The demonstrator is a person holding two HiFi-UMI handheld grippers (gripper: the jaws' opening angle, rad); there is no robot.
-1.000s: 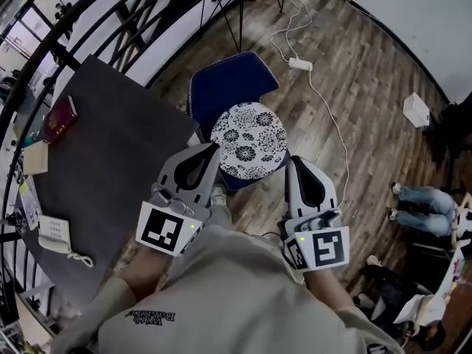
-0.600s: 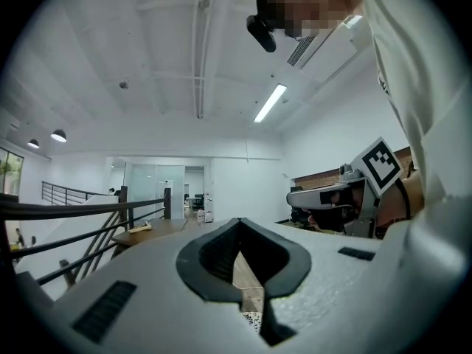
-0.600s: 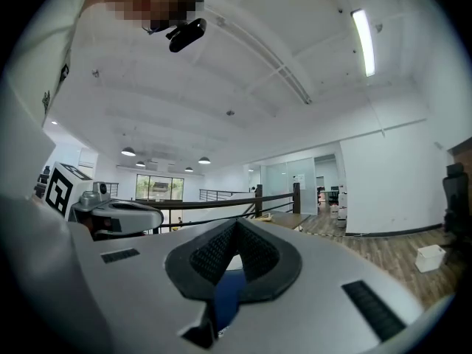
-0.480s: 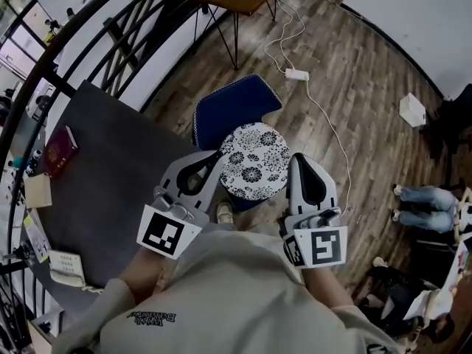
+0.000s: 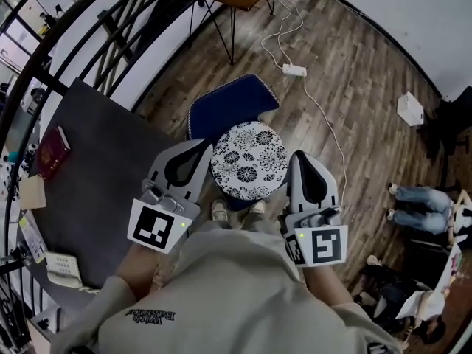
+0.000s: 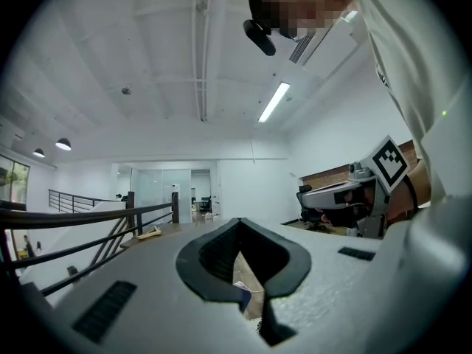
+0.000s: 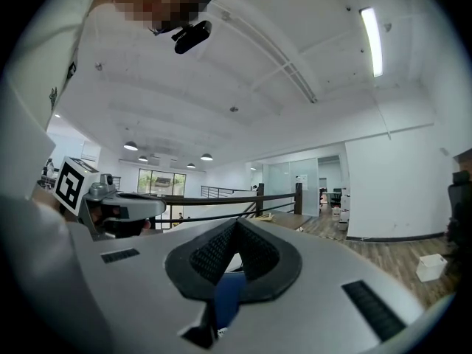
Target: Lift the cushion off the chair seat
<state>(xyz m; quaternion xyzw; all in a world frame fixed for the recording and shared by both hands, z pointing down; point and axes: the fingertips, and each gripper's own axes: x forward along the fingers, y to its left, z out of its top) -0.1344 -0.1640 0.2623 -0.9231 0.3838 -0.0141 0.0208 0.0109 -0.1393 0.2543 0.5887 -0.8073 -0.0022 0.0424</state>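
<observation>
The left tool [image 5: 204, 145] and right tool [image 5: 298, 156], both closed and empty, hover left and right of the round patterned cushion [image 5: 248, 161] on the blue chair seat [image 5: 225, 105]; best open each wide, lower onto opposite edges, grip, then lift evenly

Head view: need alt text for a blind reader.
Looking steeply down, a person holds the left gripper and right gripper, both shut, on either side of a round floral cushion lying on a blue chair. A dark table with a red booklet stands at left on the wood floor.
</observation>
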